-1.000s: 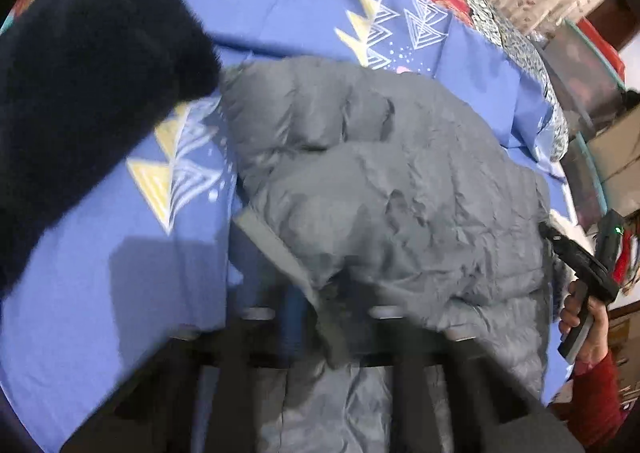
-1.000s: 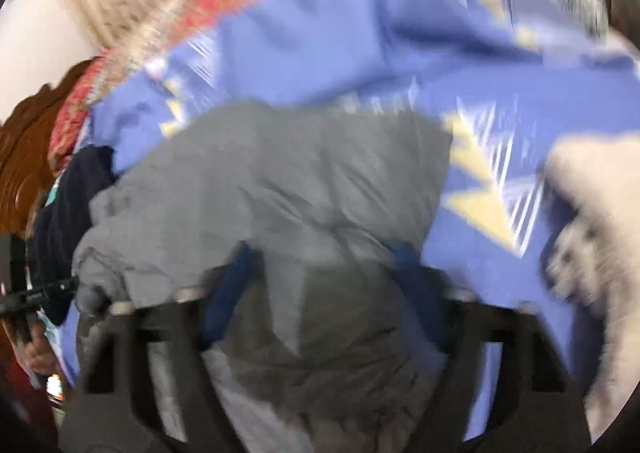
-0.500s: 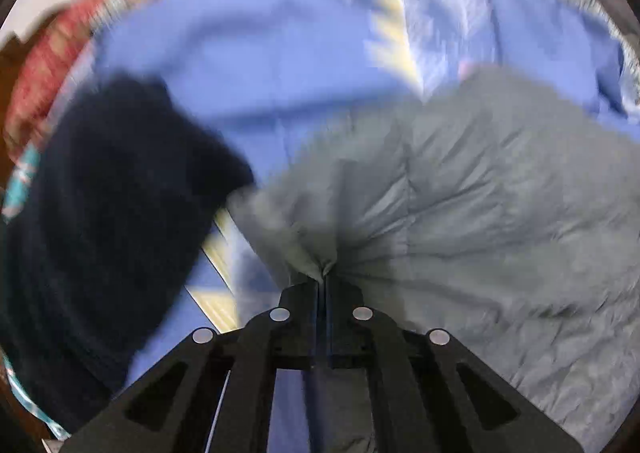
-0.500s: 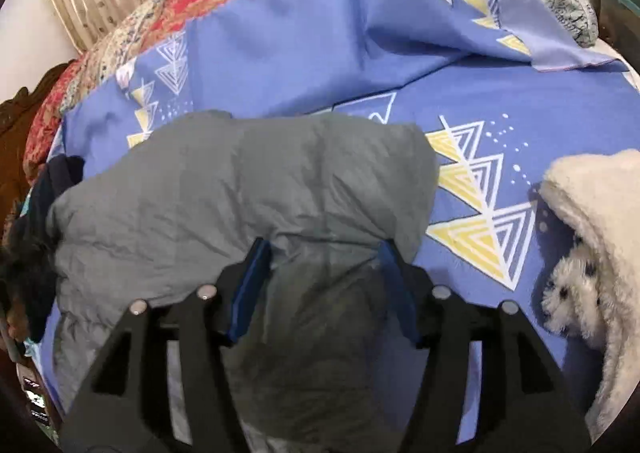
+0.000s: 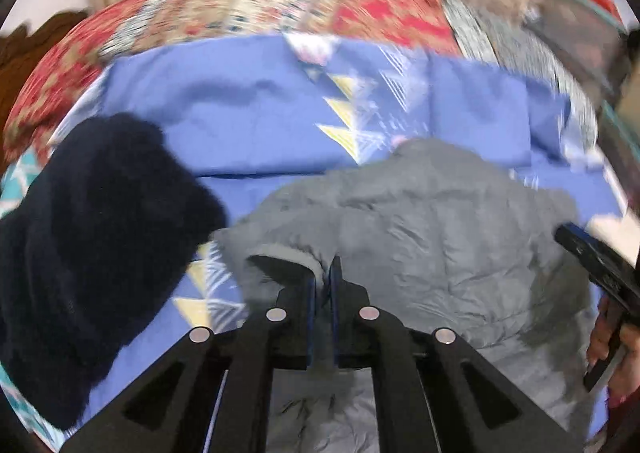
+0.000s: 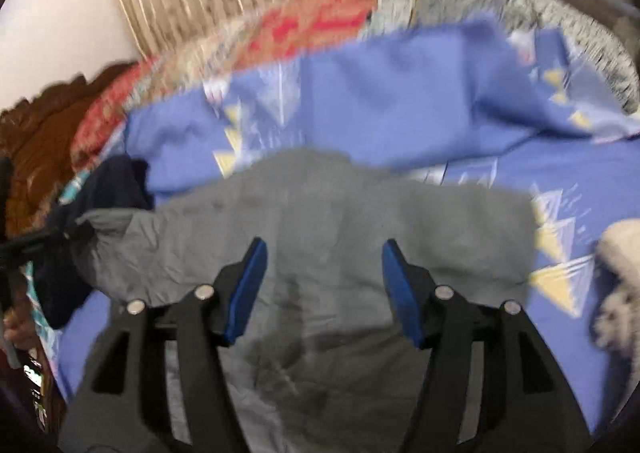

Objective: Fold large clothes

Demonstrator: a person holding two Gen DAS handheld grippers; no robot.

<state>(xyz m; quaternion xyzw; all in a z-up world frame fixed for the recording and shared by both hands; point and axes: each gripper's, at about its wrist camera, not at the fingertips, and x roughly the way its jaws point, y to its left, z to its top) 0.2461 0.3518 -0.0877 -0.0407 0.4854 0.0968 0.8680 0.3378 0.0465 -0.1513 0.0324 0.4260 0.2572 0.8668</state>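
We see the grey padded jacket (image 5: pixel 432 237) lying spread on the bed, over the blue sheet (image 5: pixel 256 121) with its yellow and white triangles. Our left claw (image 5: pixel 323 277) has its blue pads pressed almost together, pinching a raised fold of the jacket's edge at the garment's near left corner. Just left of the jacket, a dark navy fleece garment (image 5: pixel 92 237) is heaped on the sheet, its edge close to the jacket's corner; whether they touch is unclear. Our right claw (image 6: pixel 324 277) stands spread wide above the near middle of the jacket (image 6: pixel 328 213), both blue pads clear of the cloth. Right of the jacket, well apart, a cream fluffy garment (image 6: pixel 620 281) sits on the sheet (image 6: pixel 400 101). Beyond the jacket, a red patterned quilt (image 5: pixel 360 9) runs along the far side of the bed. Both views are blurred.
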